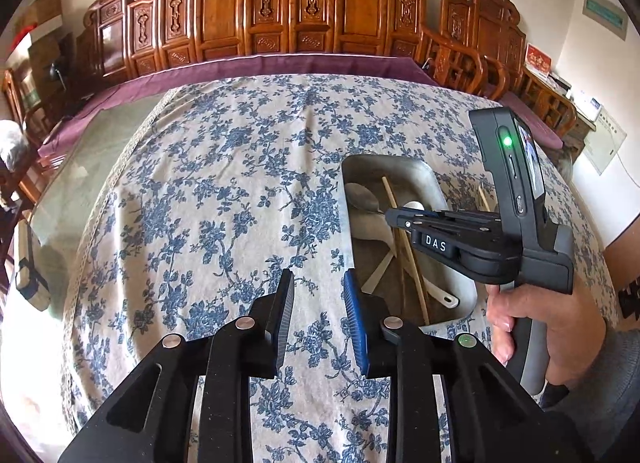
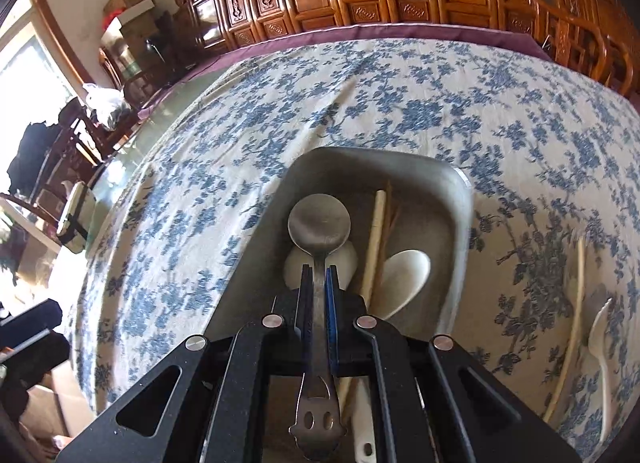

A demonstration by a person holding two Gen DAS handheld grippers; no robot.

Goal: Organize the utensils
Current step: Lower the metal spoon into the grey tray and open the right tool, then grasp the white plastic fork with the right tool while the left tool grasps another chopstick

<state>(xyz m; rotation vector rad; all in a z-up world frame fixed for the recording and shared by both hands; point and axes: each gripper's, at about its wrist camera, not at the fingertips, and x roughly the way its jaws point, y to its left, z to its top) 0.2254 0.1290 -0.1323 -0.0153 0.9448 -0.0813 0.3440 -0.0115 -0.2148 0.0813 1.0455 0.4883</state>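
The right gripper (image 2: 318, 295) is closed on the handle of a metal spoon (image 2: 319, 229), and the spoon is held over a metal tray (image 2: 460, 199) that sits on the worktop (image 2: 400, 103), which is covered with a blue floral tablecloth. The spoon's long axis runs straight along the gripper's fingers: its round bowl points to the far end of the tray, and its cut-out handle end points back toward the camera. So the spoon lies lengthwise with the tray, which seems the relation the coming set-down depends on.

In the tray beneath it lie a white ceramic spoon (image 2: 404, 275), another white spoon partly hidden under the metal one, and pale chopsticks (image 2: 376, 239), all roughly parallel to the tray's long sides.

Right of the tray, well apart from it, a single chopstick (image 2: 578, 303) and a white plastic spoon (image 2: 600, 347) rest on the cloth. They appear not yet sorted, and the right gripper is the nearer one.

The left gripper (image 1: 318, 315) is open and empty, above bare cloth just left of the tray's near corner.
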